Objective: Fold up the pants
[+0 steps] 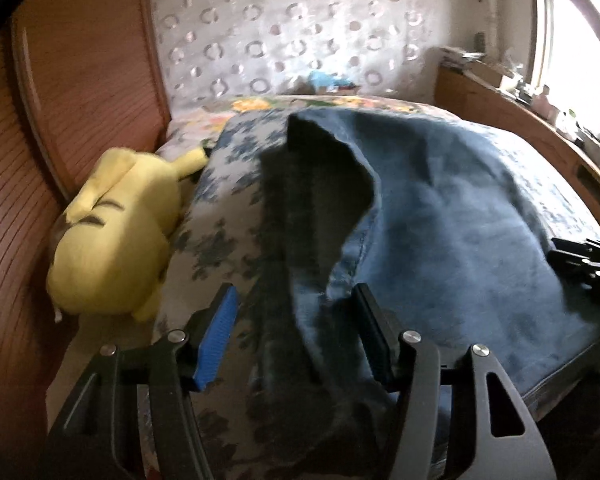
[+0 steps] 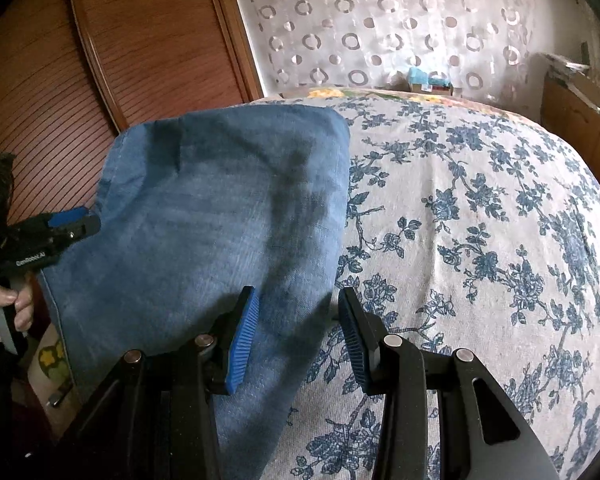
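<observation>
Both tools stand with their jaws apart and nothing clamped between them. On the left gripper (image 1: 296,312), a black two-finger frame with ribbed blue pads, the fingers straddle a raised edge of denim without closing on it; the left-wrist view is blurred, so finer contact cannot be told. Over the near right edge of the same cloth, the right gripper (image 2: 298,316) is spread open, its left pad above denim and its right pad above the bedcover.

By size, then: the bed's white cover printed with blue flower sprays (image 2: 480,220) fills most of the right-wrist view. On it lie the blue denim pants (image 2: 220,216), folded into a broad panel toward the bed's left side, one flap standing up in a dark fold in the left-wrist view (image 1: 440,216). Reddish-brown ribbed wooden panelling (image 2: 148,40) runs along the left, with a white curtain patterned in rings (image 2: 380,28) behind the bed. A yellow plush toy (image 1: 112,236) lies between the panelling and the cover. The person's left hand (image 2: 4,312) grips the other tool's handle at the left edge of the right-wrist view.
</observation>
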